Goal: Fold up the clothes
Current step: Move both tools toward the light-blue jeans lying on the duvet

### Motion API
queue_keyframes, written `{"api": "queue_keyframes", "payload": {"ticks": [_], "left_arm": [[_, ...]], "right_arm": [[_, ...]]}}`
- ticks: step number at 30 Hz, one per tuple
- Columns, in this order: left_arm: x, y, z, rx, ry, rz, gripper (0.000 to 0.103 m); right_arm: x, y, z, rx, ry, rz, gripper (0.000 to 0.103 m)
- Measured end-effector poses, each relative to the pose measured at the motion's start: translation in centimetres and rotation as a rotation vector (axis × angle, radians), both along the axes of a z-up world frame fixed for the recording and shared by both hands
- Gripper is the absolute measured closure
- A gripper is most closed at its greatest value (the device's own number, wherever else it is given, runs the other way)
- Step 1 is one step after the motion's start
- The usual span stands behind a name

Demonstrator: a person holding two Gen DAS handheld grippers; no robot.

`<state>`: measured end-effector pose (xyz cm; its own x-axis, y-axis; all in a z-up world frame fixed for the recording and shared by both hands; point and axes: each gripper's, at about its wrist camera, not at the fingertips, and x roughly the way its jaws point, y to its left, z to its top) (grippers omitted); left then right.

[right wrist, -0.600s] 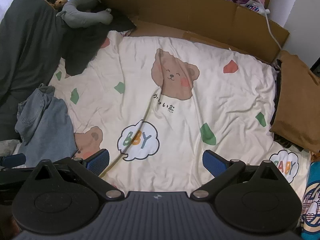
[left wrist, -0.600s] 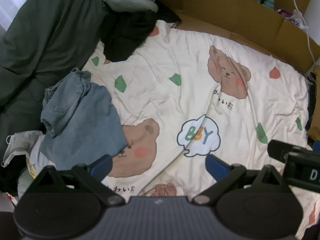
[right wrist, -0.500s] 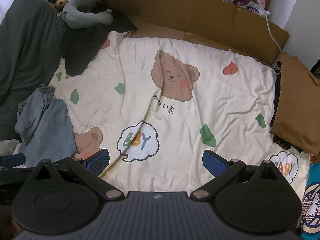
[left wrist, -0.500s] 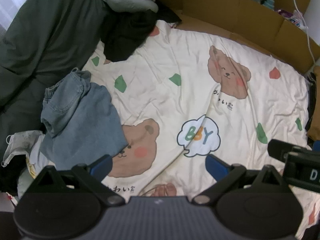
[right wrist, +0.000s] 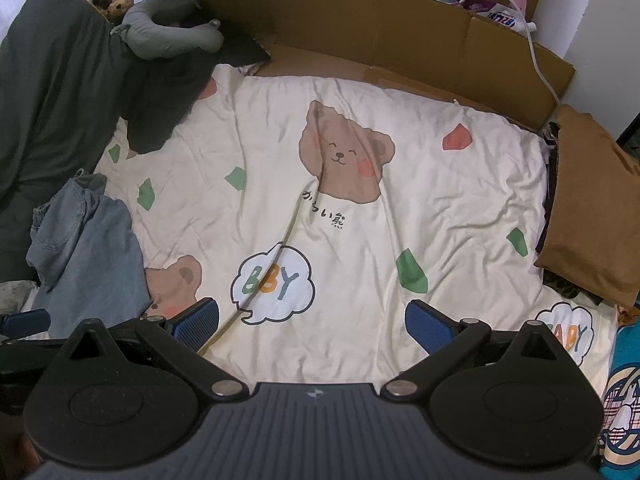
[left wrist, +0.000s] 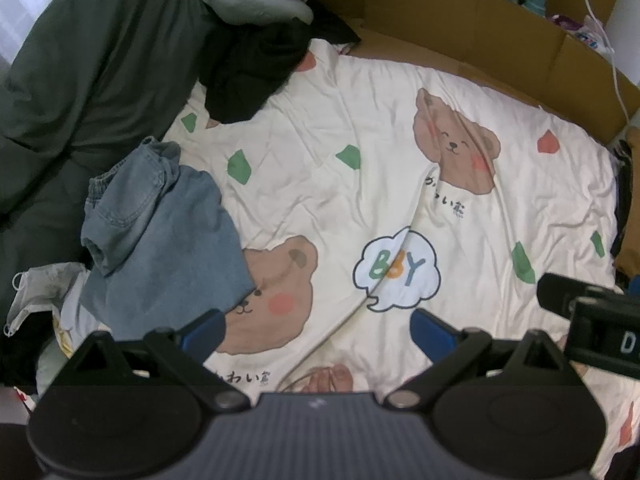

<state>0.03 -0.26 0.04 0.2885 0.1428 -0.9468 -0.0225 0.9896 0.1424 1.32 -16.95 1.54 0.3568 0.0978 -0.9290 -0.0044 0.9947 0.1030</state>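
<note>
Both grippers hang wide open above the bed, holding nothing.

Nearest, the left gripper (left wrist: 316, 330) and the right gripper (right wrist: 312, 326) spread their blue pads over the cream bear-print duvet (right wrist: 400, 208), with only cloth below the gap. To the left, the crumpled denim garment (left wrist: 160, 240) lies on the duvet's edge, overlapping a printed bear. At the right edge sits a folded brown garment (right wrist: 588, 208). Farther back lie a black garment (left wrist: 248, 72), a dark green blanket (left wrist: 88, 64) and a grey neck pillow (right wrist: 168, 36) against the cardboard wall (right wrist: 400, 40).
</note>
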Motion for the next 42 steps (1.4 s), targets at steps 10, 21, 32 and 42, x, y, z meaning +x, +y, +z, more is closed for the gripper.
{"api": "queue_keyframes", "payload": {"ticks": [10, 21, 32, 42], "left_arm": [[-0.4, -0.1, -0.5, -0.01, -0.007, 0.004, 0.004], [-0.8, -1.0, -0.2, -0.024, -0.012, -0.038, 0.003], [-0.7, -1.0, 0.0, -0.03, -0.012, -0.031, 0.003], [-0.7, -1.2, 0.1, -0.027, -0.015, -0.033, 0.003]], "right_arm": [[-0.1, 0.1, 0.4, -0.013, -0.018, -0.001, 0.001], [-0.1, 1.1, 0.7, -0.015, -0.032, 0.029, 0.001], [-0.2, 1.0, 1.0, -0.021, -0.043, 0.023, 0.001], [-0.3, 0.0, 1.3, -0.023, -0.055, -0.006, 0.001]]}}
